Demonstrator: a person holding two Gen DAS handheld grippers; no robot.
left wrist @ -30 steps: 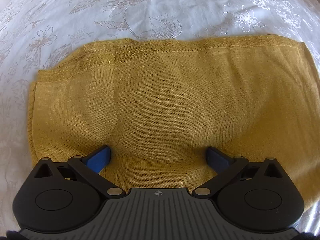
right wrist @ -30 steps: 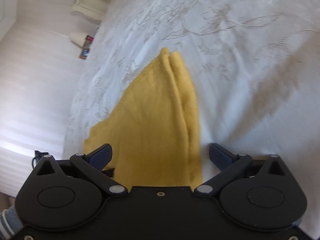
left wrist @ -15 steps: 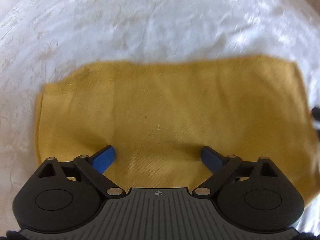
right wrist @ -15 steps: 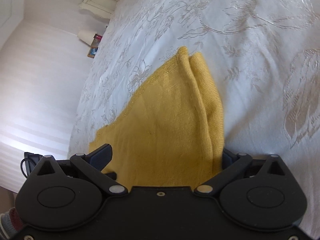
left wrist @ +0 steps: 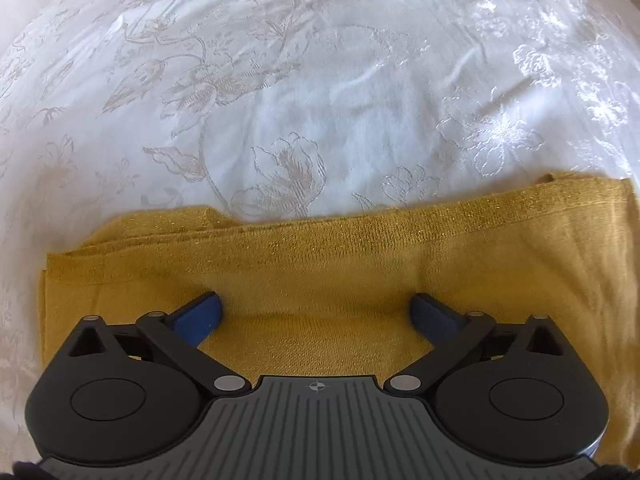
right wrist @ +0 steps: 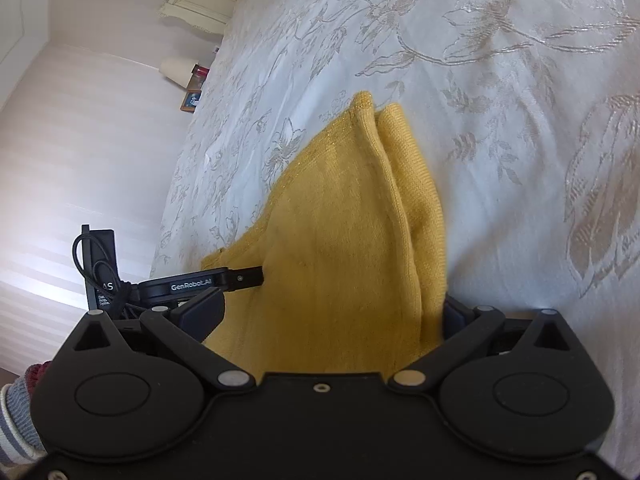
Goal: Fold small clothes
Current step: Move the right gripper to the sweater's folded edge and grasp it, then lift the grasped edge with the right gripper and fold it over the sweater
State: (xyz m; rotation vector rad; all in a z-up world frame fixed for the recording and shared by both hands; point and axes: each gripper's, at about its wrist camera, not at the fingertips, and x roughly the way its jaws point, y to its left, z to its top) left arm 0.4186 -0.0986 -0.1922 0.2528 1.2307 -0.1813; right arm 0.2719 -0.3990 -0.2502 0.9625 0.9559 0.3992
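Mustard knit garment [left wrist: 340, 272] lies folded flat on the white embroidered bedspread [left wrist: 320, 100], long edge with glittery ribbing away from the left wrist camera. Layered edges are visible at its left end.

Left gripper [left wrist: 316, 312]: jaws opening, now spread wide, blue pads over the cloth with nothing pinched between them. Whether the tips touch the knit I cannot tell.

Right gripper [right wrist: 332, 312]: jaws spread, not clamping. The end of the garment [right wrist: 352, 240] sits between them, with its stacked folded edges running away from the camera. The right pad is hidden behind the cloth edge.

Step judged: a fold is laid down and the next one is not yet started.

Risks from here:
- Layers at the end are offset, not flush. A pinch there may catch only the top layer, so the stack would peel open on the lift.
- Knit is soft and drapey. Lifting one end alone would likely drag and skew the fold.
- Bedspread is wrinkled and loose. A deep pinch could grab it along with the garment.
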